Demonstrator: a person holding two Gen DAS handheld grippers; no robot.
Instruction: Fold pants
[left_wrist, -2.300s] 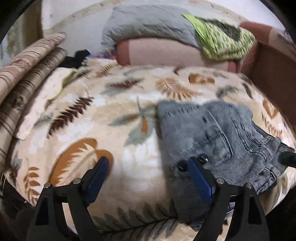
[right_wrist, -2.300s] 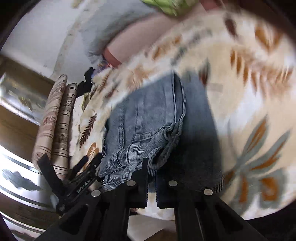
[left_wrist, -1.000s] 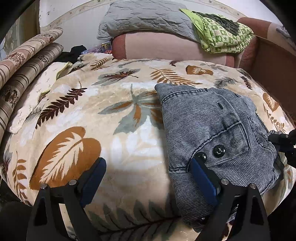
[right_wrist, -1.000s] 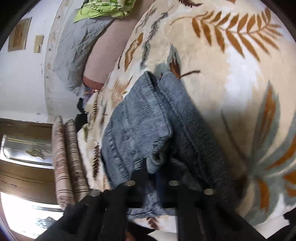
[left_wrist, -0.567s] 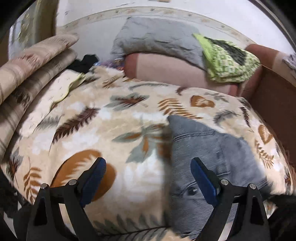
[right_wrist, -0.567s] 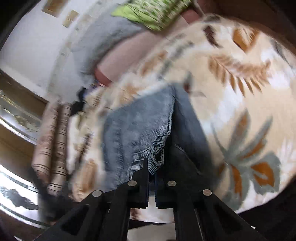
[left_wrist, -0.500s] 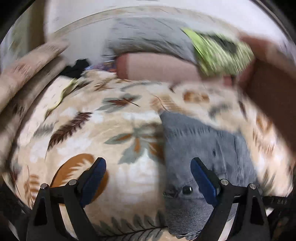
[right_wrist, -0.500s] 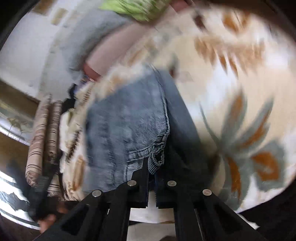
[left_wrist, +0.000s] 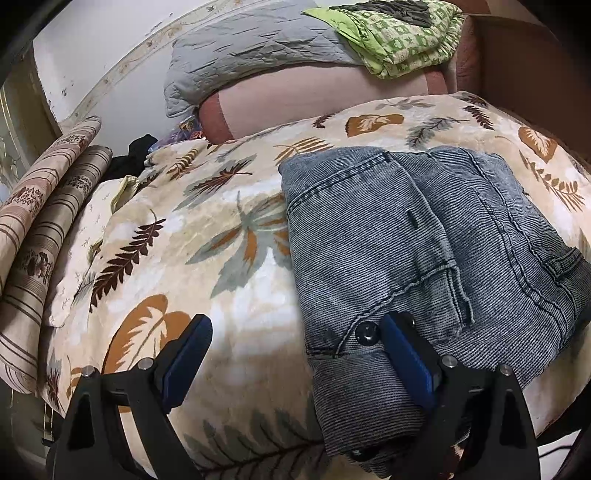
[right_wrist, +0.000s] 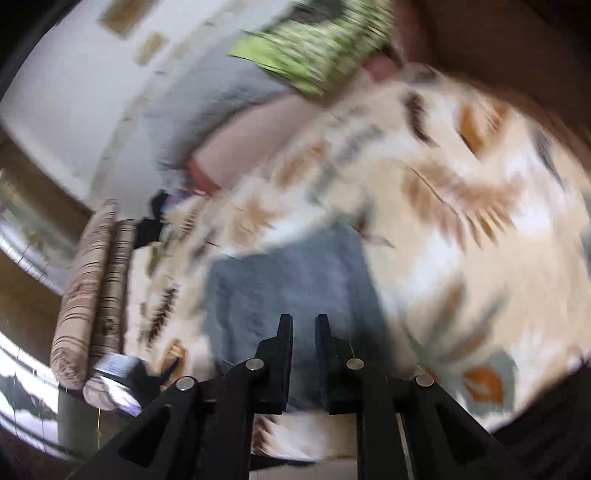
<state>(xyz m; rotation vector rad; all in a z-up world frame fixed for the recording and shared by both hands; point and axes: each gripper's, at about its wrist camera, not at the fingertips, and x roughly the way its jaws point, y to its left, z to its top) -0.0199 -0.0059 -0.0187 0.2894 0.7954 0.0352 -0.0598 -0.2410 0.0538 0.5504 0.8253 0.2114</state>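
Grey-blue jeans (left_wrist: 417, 251) lie folded in a compact stack on the leaf-print blanket (left_wrist: 192, 258), at the right of the left wrist view. My left gripper (left_wrist: 295, 343) is open and empty just in front of them; its right finger (left_wrist: 402, 350) hovers by the waistband button (left_wrist: 365, 331). The right wrist view is motion-blurred. There the jeans (right_wrist: 295, 280) lie ahead of my right gripper (right_wrist: 303, 325), whose jaws stand slightly apart with nothing between them.
Two striped bolsters (left_wrist: 40, 221) lie along the bed's left side. A grey quilt (left_wrist: 258, 51), a pink bolster (left_wrist: 314, 99) and a green patterned cloth (left_wrist: 399, 33) sit at the back. A brown board (left_wrist: 528, 62) borders the right.
My right gripper has let go of the jeans' edge and drawn back, jaws now slightly apart. The jeans have settled flat. My left gripper stays open near the waistband.
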